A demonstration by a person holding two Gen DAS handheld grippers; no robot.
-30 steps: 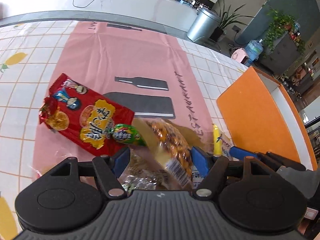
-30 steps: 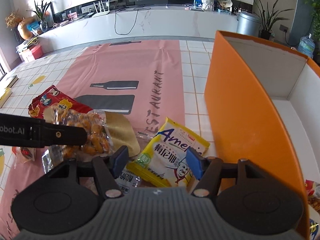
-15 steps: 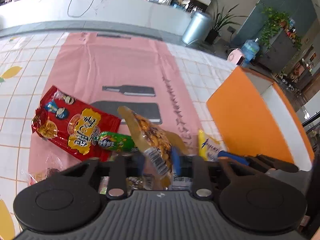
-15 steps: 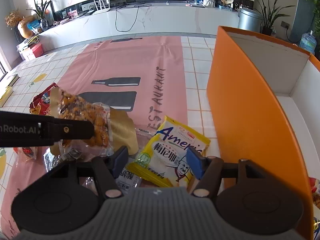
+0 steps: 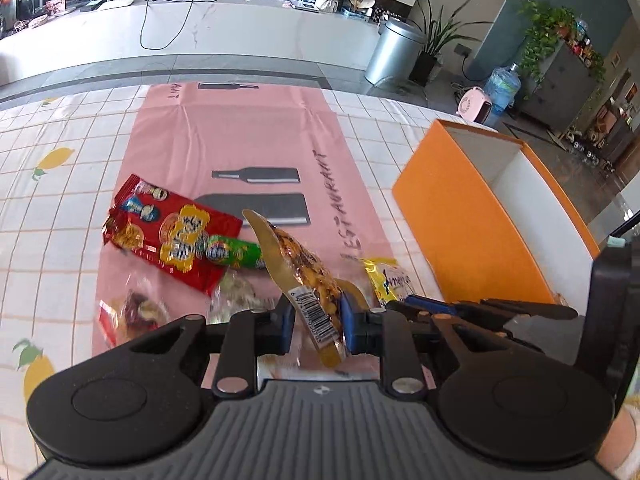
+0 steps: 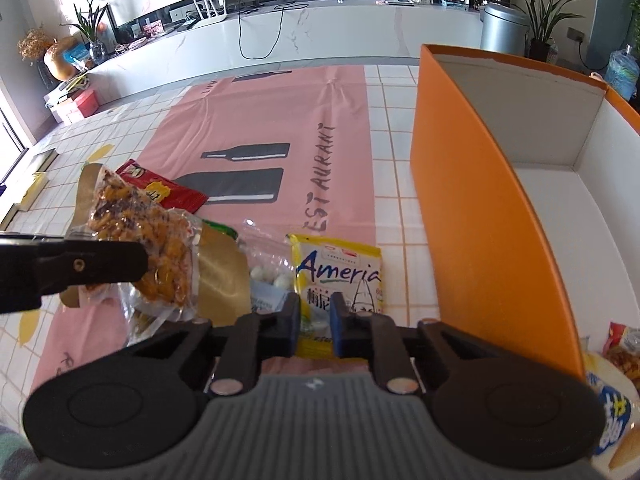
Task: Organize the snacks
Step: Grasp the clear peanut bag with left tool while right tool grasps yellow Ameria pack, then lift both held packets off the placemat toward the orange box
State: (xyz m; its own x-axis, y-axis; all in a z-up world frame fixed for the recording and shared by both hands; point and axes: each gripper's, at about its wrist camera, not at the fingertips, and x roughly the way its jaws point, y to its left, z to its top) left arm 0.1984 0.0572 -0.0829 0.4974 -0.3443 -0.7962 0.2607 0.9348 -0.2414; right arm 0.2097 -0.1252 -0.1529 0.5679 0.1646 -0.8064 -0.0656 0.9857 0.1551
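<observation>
Bare tablecloth beyond orange box

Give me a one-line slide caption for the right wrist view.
Right hand-held gripper closing on yellow snack packet beside the orange box.

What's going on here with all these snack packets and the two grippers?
A person is sorting snacks from a pink mat into an orange box. The left gripper is shut on a clear bag of orange-brown snacks, its far end raised off the mat. The right gripper is closing on the near edge of a yellow packet lying flat beside the box. A red packet and a green one lie on the mat.
</observation>
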